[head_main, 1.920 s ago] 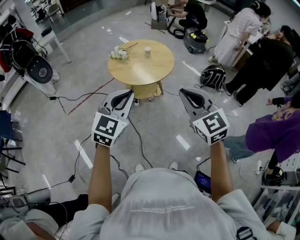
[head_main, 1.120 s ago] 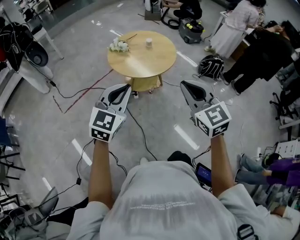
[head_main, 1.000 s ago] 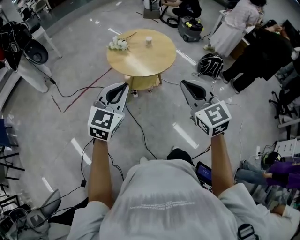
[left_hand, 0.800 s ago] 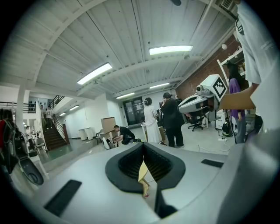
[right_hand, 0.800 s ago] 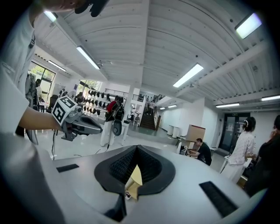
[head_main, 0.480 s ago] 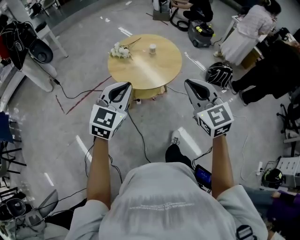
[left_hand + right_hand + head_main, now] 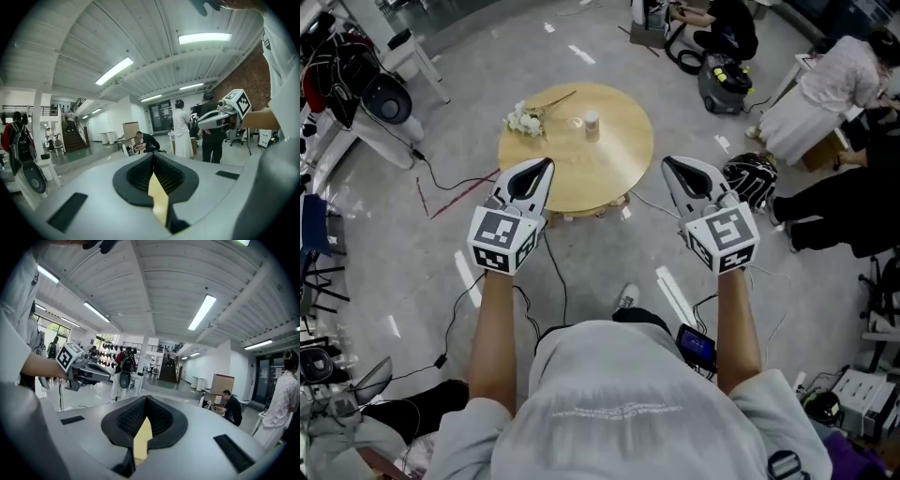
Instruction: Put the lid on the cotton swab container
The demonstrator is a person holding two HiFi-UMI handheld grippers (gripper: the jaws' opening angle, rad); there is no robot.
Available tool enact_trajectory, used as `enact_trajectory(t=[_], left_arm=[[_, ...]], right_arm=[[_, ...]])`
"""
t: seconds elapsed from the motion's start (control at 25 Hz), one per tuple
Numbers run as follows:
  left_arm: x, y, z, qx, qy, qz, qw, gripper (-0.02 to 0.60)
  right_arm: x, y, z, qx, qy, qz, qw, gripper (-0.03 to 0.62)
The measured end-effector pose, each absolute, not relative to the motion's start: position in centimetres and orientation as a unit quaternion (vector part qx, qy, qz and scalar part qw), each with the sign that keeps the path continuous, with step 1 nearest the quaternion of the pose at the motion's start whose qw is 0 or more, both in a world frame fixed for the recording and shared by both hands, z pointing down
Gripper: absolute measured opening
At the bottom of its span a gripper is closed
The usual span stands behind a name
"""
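While left gripper [image 7: 542, 166] and right gripper [image 7: 668, 164] are clamped together on nothing, container [image 7: 592, 123] stands on table [image 7: 600, 173] near flowers [image 7: 523, 121]; contents too small to read, disc [image 7: 575, 123] beside it maybe the lid.

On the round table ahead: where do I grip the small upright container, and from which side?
Likely across its round side wall, coming level from the near edge of the table: the container stands upright, clear of the flowers to its left. The left tool is shut, so open it first.

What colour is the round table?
Light yellowish wood; the round table shows best in the head view.
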State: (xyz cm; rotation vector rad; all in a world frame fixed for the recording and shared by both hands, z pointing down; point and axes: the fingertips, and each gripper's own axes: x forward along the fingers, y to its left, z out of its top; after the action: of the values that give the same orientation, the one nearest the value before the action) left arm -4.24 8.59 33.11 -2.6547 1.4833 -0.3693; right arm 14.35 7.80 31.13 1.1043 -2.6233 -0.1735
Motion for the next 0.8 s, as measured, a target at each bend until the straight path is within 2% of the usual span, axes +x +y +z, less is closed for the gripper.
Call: enact_trajectory(t=[0.32, 0.64, 0.8], left_arm=[[-0.8, 3.5, 34.4, -0.848, 0.507, -0.153, 0.026, 0.018], [-0.9, -0.1, 35.7, -0.846, 0.507, -0.166, 0.018, 0.018], [-2.4, -1.9, 37.1, -0.853, 0.496, -0.163, 0.013, 0.018]], right_arm=[[17.6, 1.4, 32.3, 0.346, -0.926, -0.055, 0.141, 0.026], [17.5, -1.9, 33.6, 0.338, -0.929, -0.045, 0.145, 0.026], [15.5, -3.1, 34.7, 0.339, -0.927, -0.043, 0.156, 0.027]])
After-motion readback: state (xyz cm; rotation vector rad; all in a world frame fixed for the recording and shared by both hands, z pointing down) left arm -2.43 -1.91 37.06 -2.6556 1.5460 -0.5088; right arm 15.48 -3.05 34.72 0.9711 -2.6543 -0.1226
